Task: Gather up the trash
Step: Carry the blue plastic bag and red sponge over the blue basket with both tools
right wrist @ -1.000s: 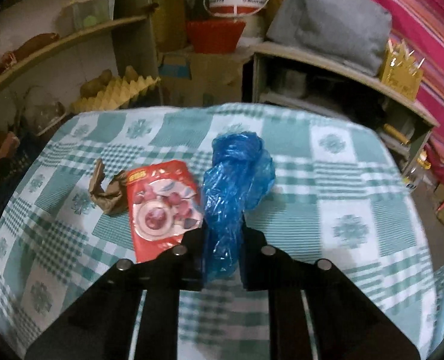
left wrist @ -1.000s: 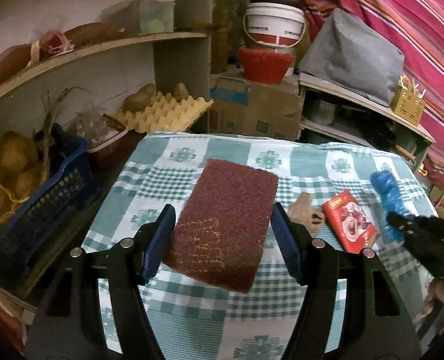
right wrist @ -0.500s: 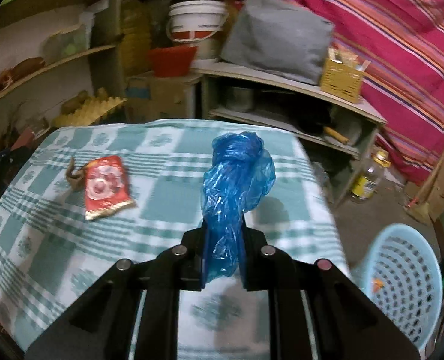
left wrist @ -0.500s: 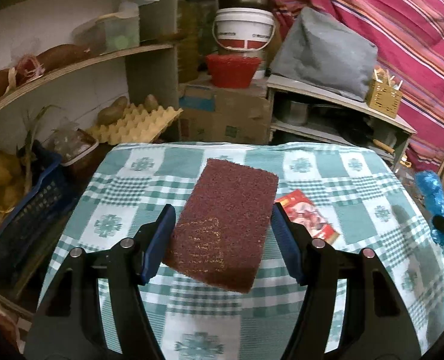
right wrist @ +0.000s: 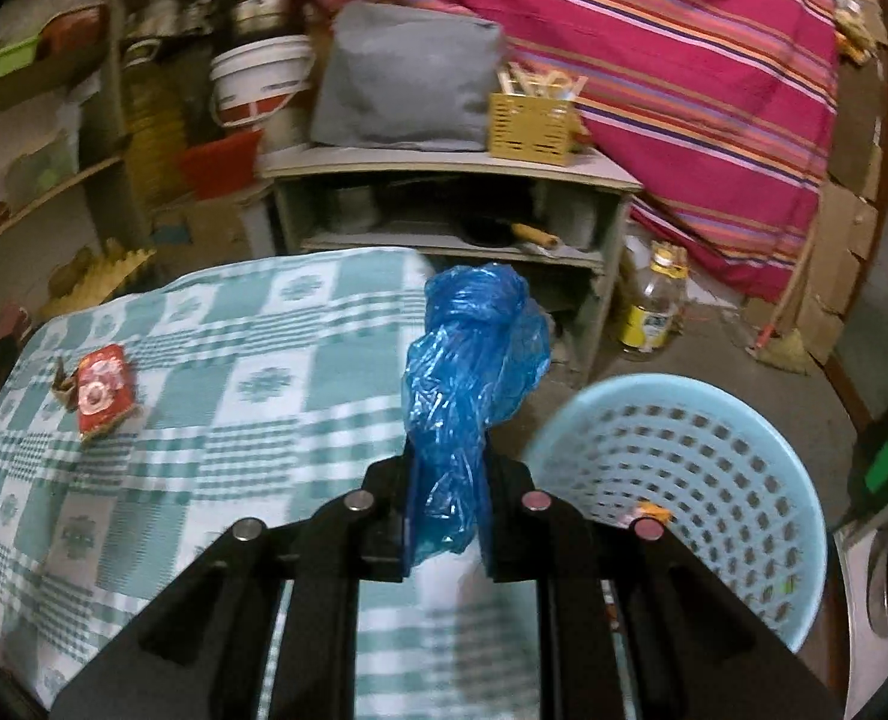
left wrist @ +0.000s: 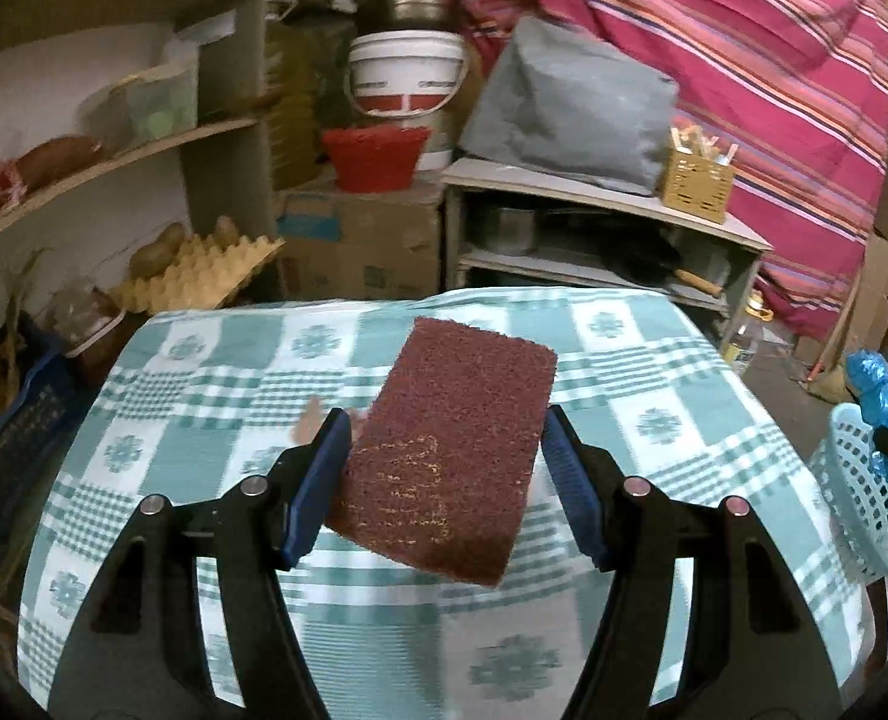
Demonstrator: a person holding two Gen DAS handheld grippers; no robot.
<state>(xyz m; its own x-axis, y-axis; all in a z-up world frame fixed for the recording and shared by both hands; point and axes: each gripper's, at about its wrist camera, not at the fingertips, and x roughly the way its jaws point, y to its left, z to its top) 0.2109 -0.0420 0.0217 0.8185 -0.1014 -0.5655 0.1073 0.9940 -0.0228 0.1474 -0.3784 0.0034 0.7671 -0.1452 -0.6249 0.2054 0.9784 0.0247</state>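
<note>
My left gripper (left wrist: pixel 444 456) is shut on a dark red scouring pad (left wrist: pixel 453 432) and holds it above the checked tablecloth (left wrist: pixel 204 420). My right gripper (right wrist: pixel 447 480) is shut on a crumpled blue plastic bag (right wrist: pixel 474 360) at the table's right edge, just left of a light blue basket (right wrist: pixel 702 480). The bag (left wrist: pixel 876 390) and basket (left wrist: pixel 864 498) also show at the right of the left wrist view. A red snack wrapper (right wrist: pixel 101 387) and a brown paper scrap (right wrist: pixel 60 384) lie on the table (right wrist: pixel 264 420).
The basket holds a small orange scrap (right wrist: pixel 648 513). Behind the table stand a low shelf unit (right wrist: pixel 444 210), cardboard boxes (left wrist: pixel 360 240), an egg tray (left wrist: pixel 198 273) and a bottle on the floor (right wrist: pixel 654 312). A blue crate (left wrist: pixel 6 456) sits at the left.
My right gripper has carried the blue bag off the table to the right, up beside the basket. My left gripper has kept the pad and drawn back, so the wrapper is hidden behind it.
</note>
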